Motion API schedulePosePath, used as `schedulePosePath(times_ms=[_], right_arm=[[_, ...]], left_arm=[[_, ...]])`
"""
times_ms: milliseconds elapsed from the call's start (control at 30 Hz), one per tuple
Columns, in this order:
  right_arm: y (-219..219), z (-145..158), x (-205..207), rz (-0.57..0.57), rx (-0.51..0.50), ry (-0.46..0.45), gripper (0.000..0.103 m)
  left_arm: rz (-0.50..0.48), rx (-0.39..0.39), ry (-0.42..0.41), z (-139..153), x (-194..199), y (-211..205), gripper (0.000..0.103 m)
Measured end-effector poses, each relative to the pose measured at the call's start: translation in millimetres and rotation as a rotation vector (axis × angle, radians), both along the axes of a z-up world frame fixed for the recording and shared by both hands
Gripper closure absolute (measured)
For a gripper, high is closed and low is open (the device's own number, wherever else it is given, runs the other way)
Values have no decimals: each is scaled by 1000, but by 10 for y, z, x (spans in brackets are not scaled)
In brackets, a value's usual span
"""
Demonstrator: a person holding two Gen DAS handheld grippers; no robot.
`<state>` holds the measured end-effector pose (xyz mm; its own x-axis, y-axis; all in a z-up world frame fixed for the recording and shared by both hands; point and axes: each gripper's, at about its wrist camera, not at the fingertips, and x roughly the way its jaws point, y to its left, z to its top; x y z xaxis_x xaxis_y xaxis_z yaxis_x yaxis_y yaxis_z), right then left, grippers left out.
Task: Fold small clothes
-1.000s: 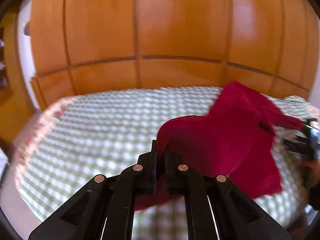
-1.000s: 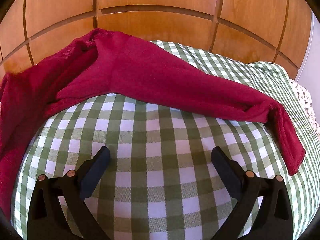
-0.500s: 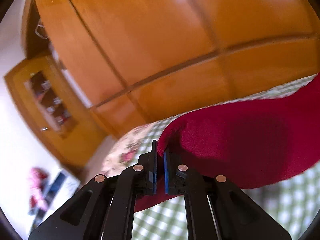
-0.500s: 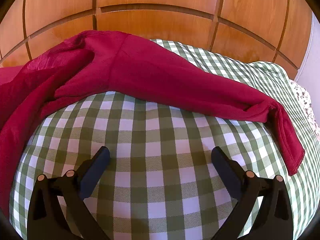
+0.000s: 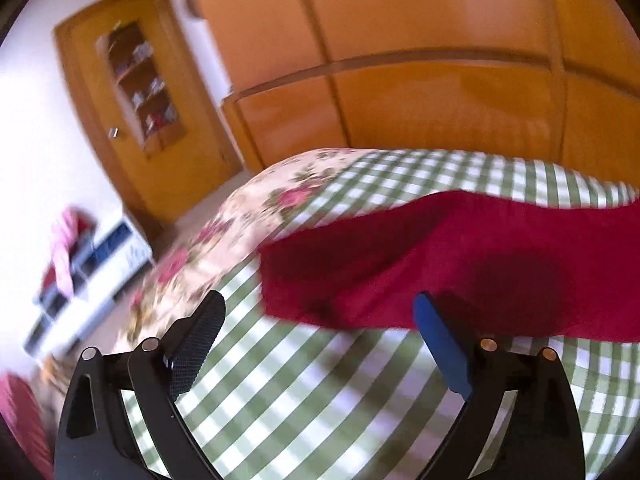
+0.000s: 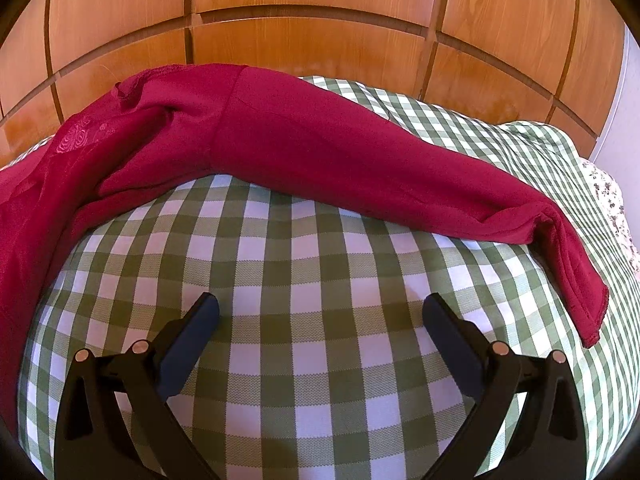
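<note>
Crimson fabric, a small red garment (image 6: pixel 304 148), is spread across the green-and-white checked cloth (image 6: pixel 312 280) covering a bed, with one sleeve (image 6: pixel 568 256) stretched out toward the right edge in the right wrist view. The left gripper (image 5: pixel 320 312) is seen with its jaws opening wide, the garment's edge (image 5: pixel 400 264) lying just beyond them and not pressed. The right gripper (image 6: pixel 320 312) is held spread apart over bare checked cloth, nothing gripped. Wooden wardrobe panels (image 6: pixel 320 16) are seen behind.

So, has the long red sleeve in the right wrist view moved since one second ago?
No. The sleeve lies across the same squares of the checked cloth, and its cuff hangs at the same place near the cloth's right edge.
</note>
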<state>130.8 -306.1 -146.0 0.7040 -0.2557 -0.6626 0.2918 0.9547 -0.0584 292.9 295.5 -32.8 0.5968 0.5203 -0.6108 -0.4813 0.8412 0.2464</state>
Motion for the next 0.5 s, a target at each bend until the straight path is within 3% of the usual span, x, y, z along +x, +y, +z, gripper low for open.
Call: schedulePosePath(times_ms=[67, 133, 200, 300, 400, 500], right_arm=[[-2, 1, -1, 0, 0, 0, 2], [-3, 4, -1, 0, -1, 0, 2], [-2, 9, 1, 0, -4, 0, 2], [-5, 13, -6, -2, -7, -2, 2], [7, 12, -9, -3, -7, -4, 2], [6, 12, -9, -3, -5, -4, 2]], left_arm=[[-38, -109, -68, 99, -193, 25, 9], [-154, -220, -162, 219, -483, -107, 9], [-320, -327, -189, 267, -729, -425, 9], [-594, -454, -169, 263, -1092, -953, 9], [-814, -518, -121, 188, -1434, -1554, 9], [-885, -516, -16, 5, -1587, -2027, 9]])
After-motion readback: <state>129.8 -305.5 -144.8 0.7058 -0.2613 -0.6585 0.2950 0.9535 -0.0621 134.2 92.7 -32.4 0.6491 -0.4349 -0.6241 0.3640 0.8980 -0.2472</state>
